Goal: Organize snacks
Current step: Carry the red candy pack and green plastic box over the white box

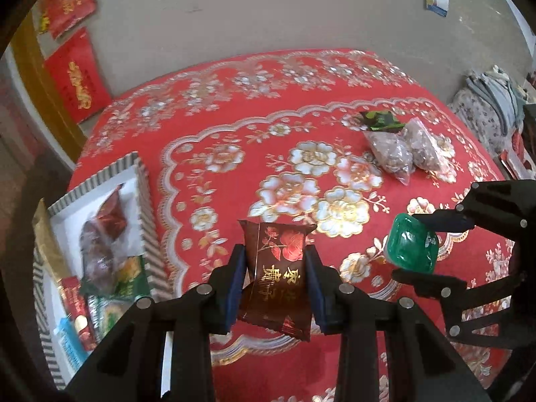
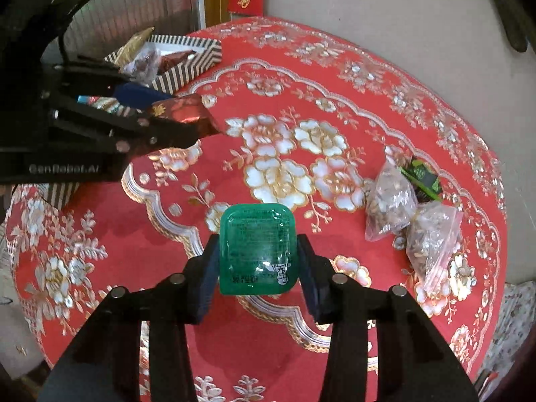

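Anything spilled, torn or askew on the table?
Nothing stands out. The two clear plastic bags of nuts and dark green packet lie intact on the red floral tablecloth; snacks sit loosely piled in the striped box, none spilled.

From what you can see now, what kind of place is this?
Probably a room in a home: a round table with a red floral tablecloth, red festive banners on the wall, and folded clothes piled nearby.

"GenRobot.AI" is printed in pale letters on the left gripper's black body (image 2: 63, 169). Gold Chinese characters on the dark-red snack packet (image 1: 278, 274) are not legible.
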Demonstrator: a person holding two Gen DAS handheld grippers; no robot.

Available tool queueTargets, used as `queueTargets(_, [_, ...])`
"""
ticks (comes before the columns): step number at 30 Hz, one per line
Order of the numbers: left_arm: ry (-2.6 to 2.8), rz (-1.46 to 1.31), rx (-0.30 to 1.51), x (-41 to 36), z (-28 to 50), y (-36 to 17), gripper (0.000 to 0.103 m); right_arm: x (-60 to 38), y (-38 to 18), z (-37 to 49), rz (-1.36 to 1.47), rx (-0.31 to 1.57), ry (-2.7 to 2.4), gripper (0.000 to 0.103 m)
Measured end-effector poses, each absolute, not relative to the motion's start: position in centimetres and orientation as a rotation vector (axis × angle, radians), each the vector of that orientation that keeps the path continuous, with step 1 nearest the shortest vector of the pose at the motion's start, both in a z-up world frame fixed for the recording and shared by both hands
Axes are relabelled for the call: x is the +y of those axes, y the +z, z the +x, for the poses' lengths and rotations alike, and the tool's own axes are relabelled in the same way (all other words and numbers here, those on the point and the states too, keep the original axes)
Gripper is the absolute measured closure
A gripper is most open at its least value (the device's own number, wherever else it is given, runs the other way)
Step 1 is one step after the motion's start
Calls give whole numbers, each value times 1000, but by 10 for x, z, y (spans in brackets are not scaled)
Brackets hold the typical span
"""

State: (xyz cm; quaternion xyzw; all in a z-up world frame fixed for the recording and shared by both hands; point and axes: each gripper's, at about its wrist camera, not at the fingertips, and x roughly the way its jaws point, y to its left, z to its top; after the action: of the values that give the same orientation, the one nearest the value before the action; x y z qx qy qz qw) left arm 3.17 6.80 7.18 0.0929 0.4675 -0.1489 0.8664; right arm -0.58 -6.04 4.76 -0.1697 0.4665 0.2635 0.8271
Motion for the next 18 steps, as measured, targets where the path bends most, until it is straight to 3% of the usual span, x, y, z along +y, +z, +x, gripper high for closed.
queueTargets(18, [-154, 121, 934, 167, 6, 87, 68, 31, 72, 8, -317, 910, 633, 61])
